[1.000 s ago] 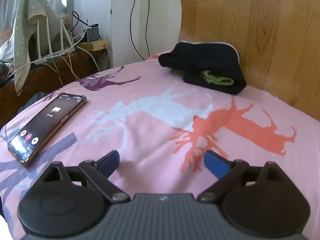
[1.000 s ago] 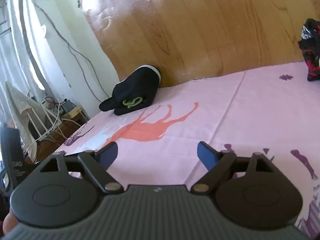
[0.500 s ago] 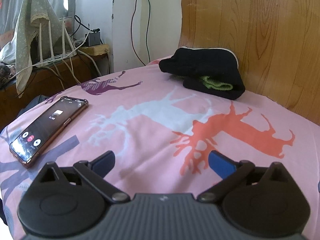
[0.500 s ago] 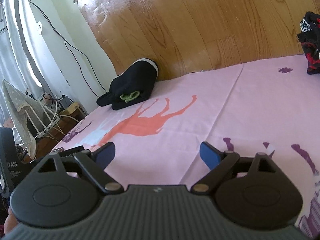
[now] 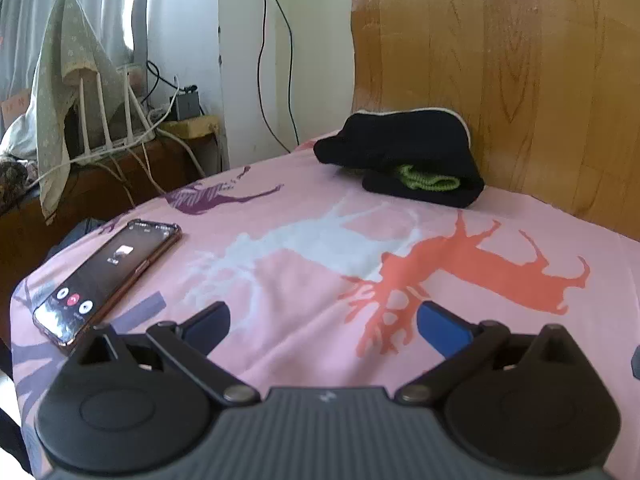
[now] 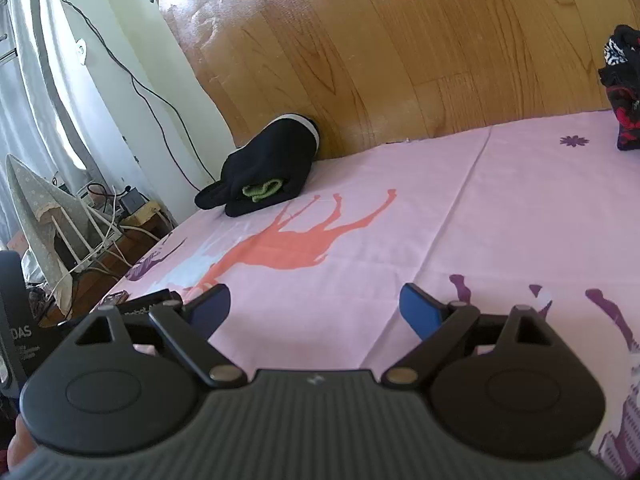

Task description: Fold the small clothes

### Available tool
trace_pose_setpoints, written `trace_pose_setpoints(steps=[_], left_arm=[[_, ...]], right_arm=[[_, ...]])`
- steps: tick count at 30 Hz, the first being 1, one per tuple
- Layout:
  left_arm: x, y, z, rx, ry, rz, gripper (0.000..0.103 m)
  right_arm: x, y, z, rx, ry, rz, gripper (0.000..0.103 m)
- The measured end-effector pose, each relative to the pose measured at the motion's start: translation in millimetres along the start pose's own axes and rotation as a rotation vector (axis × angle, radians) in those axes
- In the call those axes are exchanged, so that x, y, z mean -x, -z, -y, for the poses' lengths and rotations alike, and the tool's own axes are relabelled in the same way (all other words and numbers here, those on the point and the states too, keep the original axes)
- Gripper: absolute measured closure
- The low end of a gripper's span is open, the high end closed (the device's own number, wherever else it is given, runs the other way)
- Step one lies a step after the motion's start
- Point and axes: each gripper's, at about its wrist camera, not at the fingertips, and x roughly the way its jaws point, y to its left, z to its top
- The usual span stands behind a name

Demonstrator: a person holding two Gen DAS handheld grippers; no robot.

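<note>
A folded black garment [image 5: 404,156] with a green knit edge showing lies at the far side of the pink bedsheet [image 5: 304,216], against the wooden headboard. It also shows in the right wrist view as the black garment [image 6: 268,172]. A black, red and white garment [image 6: 624,88] sits at the far right edge. My left gripper [image 5: 322,320] hovers over the sheet with its jaws wide open and nothing between them. My right gripper [image 6: 314,306] is open too, empty, above the sheet.
A phone [image 5: 108,276] with a lit screen lies on the sheet's left corner. Beyond the bed edge stand a low wooden stand [image 5: 100,184] with cables, a router and a draped cloth. The wooden headboard [image 6: 400,52] closes off the far side.
The left gripper's jaws have spread a little wider, and its view has tilted up slightly. The right gripper has hardly moved.
</note>
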Motion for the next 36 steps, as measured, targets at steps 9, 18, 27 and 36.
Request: trace_pose_setpoints(steps=[9,18,27,36], left_arm=[[23.2,8.4,3.0,-0.026,0.022,0.162,0.0],[30.4,9.6,7.0,-0.044,-0.062,0.228,0.0],[38.6,10.1,-5.6,0.057,-0.122,0.284,0.0],[46.1,16.2,18.1,-0.081,-0.243,0.348,0.0]], right_arm=[[3.7,1.9,-4.4,0.022,0.013,0.029,0.01],[13.4,1.8,-11.2,0.067,0.044,0.104,0.01],[36.7,18.2,-44.9,0.438,0.342,0.468,0.004],[34.3,17.3,-45.2,0.441,0.402,0.472,0.0]])
